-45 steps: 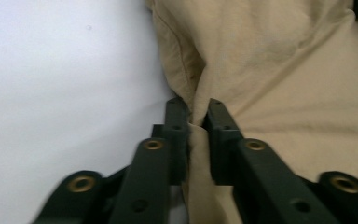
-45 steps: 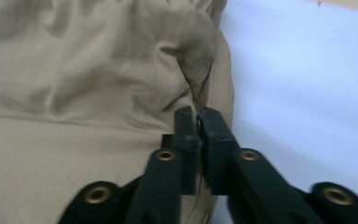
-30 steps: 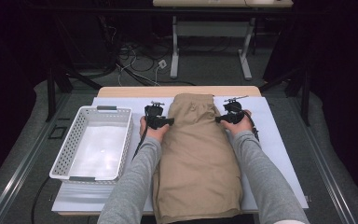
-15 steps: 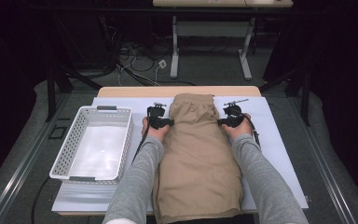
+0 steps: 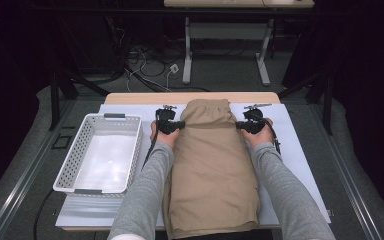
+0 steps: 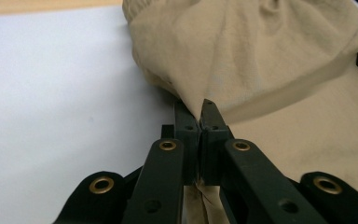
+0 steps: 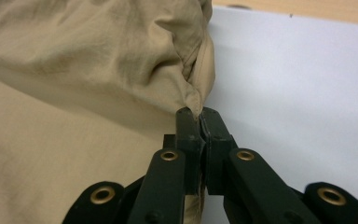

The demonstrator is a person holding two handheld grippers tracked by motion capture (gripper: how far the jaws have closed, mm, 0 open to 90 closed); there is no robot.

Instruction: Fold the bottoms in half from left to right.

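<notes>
Over the last second both sets of jaws have been closing, and I now have a pinch on each side edge of the tan trousers (image 5: 212, 165), which lie lengthwise down the centre of the high view on the white table cover (image 5: 300, 150), waistband end toward the top of the frame. Against the earlier high views my hands have hardly shifted; only the jaws drew in, so I judge the grasp step done and the garment ready to be lifted or folded. My left gripper (image 5: 172, 126) sits at centre-left of the high view against the cloth's left edge; in the left gripper view the left gripper (image 6: 200, 114) has its jaws pressed together with a fold of fabric rising from between the tips. My right gripper (image 5: 246, 126) mirrors it at centre-right, and in the right gripper view the right gripper (image 7: 199, 119) is clamped equally tight on a gathered edge of the cloth. The white basket (image 5: 72, 167) stands at the left of the high view, apart from the trousers.
</notes>
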